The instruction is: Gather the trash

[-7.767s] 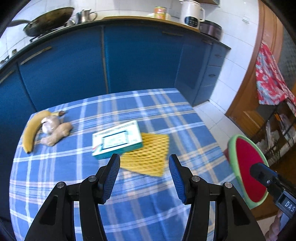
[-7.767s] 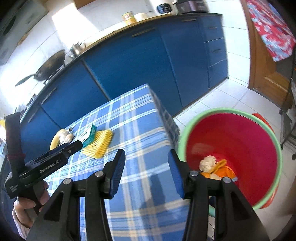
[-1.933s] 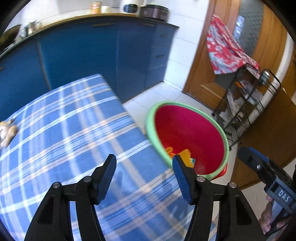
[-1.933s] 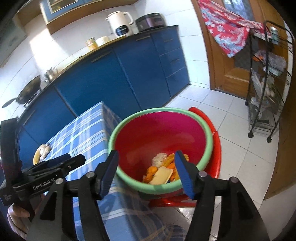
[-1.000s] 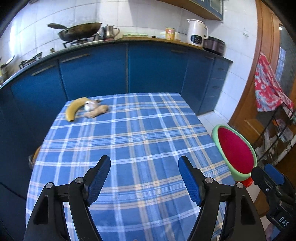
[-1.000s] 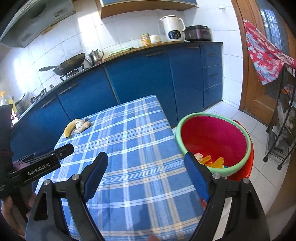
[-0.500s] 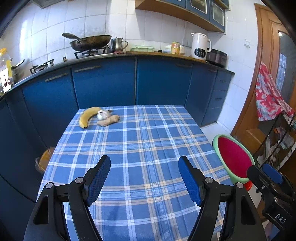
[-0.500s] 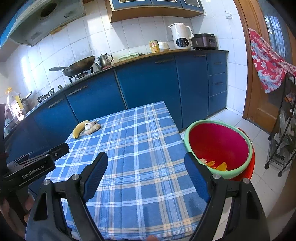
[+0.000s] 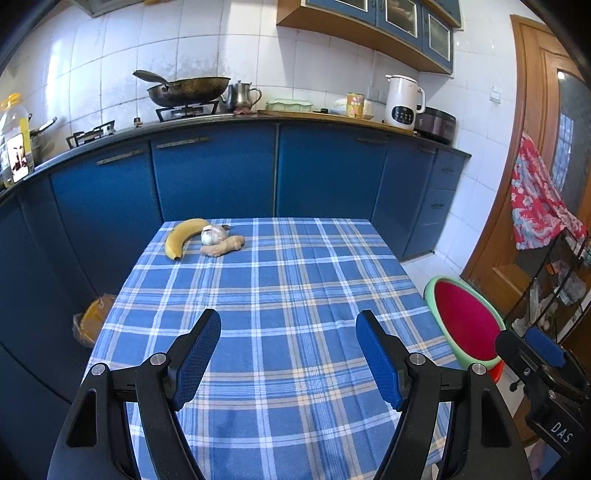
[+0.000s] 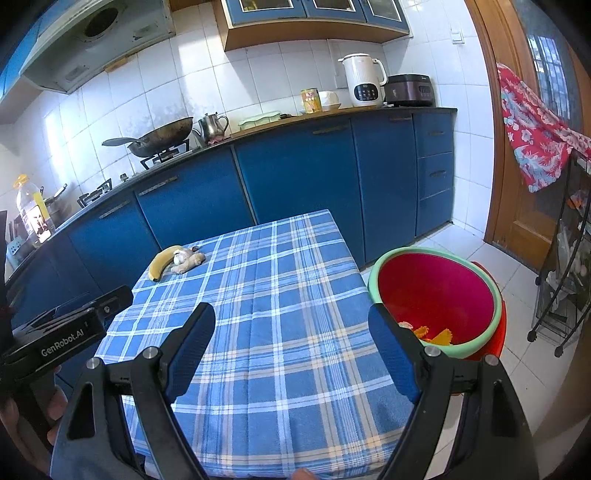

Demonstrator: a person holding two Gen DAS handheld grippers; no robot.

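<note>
Beside the table, red green-rimmed bin holding orange scraps, both grippers' jaws spread wide, empty

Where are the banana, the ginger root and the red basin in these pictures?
banana [image 9: 181, 235]: left wrist view, middle of its curved body.
ginger root [image 9: 223, 246]: left wrist view, its thick middle.
red basin [image 10: 436, 291]: right wrist view, bare red inner wall.

The room is a kitchen with white tiled walls and a white tiled floor. Blue cabinets run under a dark counter, and wooden wall cabinets hang above. A table with a blue checked cloth stands in front. A wooden door is at the right, and bright daylight falls on the tiles.
</note>
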